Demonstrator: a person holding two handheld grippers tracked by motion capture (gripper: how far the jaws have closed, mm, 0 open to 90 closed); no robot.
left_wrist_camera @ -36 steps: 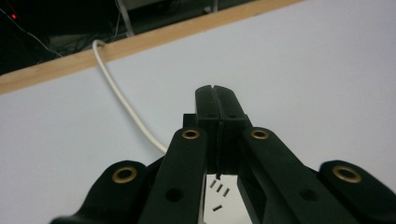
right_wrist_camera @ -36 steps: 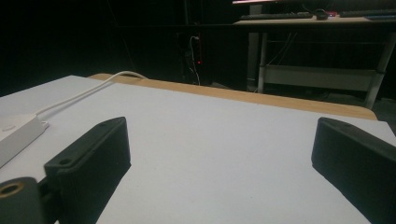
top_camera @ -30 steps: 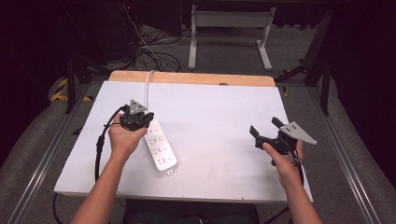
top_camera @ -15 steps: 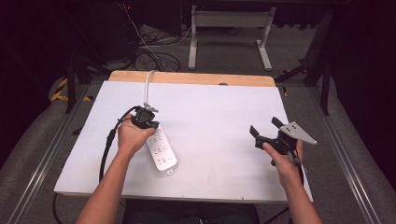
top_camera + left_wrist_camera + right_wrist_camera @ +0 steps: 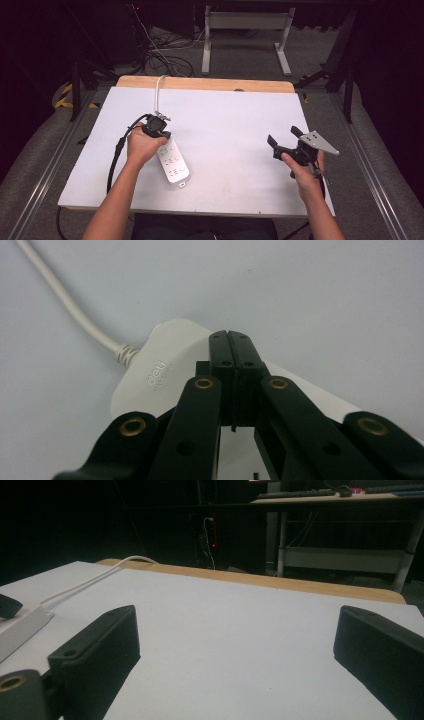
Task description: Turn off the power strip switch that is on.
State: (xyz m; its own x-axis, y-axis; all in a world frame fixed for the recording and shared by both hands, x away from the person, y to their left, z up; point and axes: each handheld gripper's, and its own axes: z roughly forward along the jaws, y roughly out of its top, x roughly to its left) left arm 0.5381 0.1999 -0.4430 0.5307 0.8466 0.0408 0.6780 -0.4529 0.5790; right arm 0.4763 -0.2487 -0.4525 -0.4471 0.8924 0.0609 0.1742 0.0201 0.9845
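**Power strip, white, with left gripper pressed shut at its cord end**

High view. A white power strip [image 5: 171,161] is recorded lying flat on the white table [image 5: 235,120], left of centre, its long axis angled away from the person. A white cord [image 5: 158,92] is seen running from its far end to the table's far wooden edge. The left gripper [image 5: 159,131] is held over that far end, where the cord enters. The right gripper [image 5: 284,141] is held well apart, near the table's right edge, above bare surface. No containers are noted on the table; nothing is stored in or on anything but the tabletop itself.

Left gripper view. The jaws are seen pressed together with nothing between them, tips pointed down at the power strip's [image 5: 160,375] rounded end, just beside the cord's [image 5: 60,295] strain relief. Whether the tips touch the casing cannot be told.

Right gripper view. The jaws are spread wide and empty over the table [image 5: 240,645]. The strip's end [image 5: 20,625] is seen at far left.

Risks, as judged. If the switch is meant to be pressed, the closed tips could slide off the rounded casing. The light strip could be pushed or pivoted, being unbraced by the distant right gripper. The cord could be snagged.
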